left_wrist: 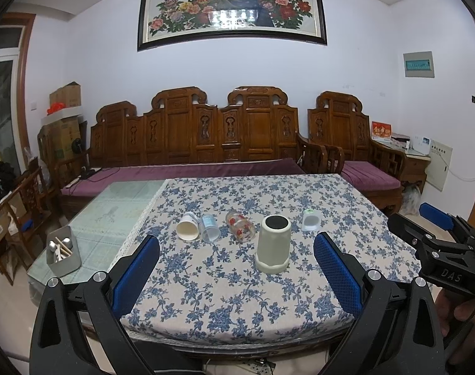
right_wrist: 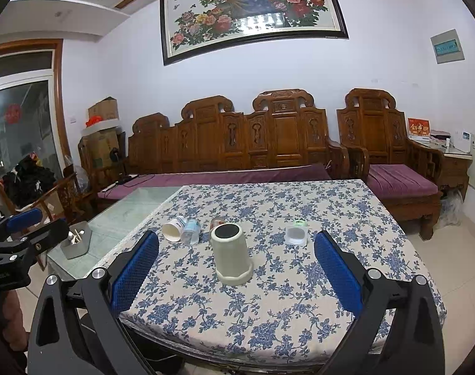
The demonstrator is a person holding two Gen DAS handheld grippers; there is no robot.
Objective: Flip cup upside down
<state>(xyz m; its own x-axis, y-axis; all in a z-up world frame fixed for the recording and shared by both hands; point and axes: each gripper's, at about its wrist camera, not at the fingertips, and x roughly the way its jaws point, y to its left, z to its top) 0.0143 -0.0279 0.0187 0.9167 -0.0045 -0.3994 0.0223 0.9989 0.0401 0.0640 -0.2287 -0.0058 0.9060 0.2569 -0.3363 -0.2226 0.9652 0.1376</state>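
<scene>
Cup upside down on the worktop, both my hand-held grippers empty.

My left hand-held gripper (left_wrist: pixel 236 261) and right hand-held gripper (right_wrist: pixel 236 261) are spread wide; the cup (left_wrist: pixel 273 243) stands mouth-down just ahead between the fingers, untouched, with a paper cup (left_wrist: pixel 187 227) lying farther ahead to the left.

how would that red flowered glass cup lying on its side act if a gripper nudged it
The red flowered glass cup lies on its side, so a nudge across its length would probably roll it, likely in a curve if it tapers. The tablecloth may slow it. It looks like clear glass: probably slick and breakable, and the blue-capped clear cup lies close beside it.
</scene>
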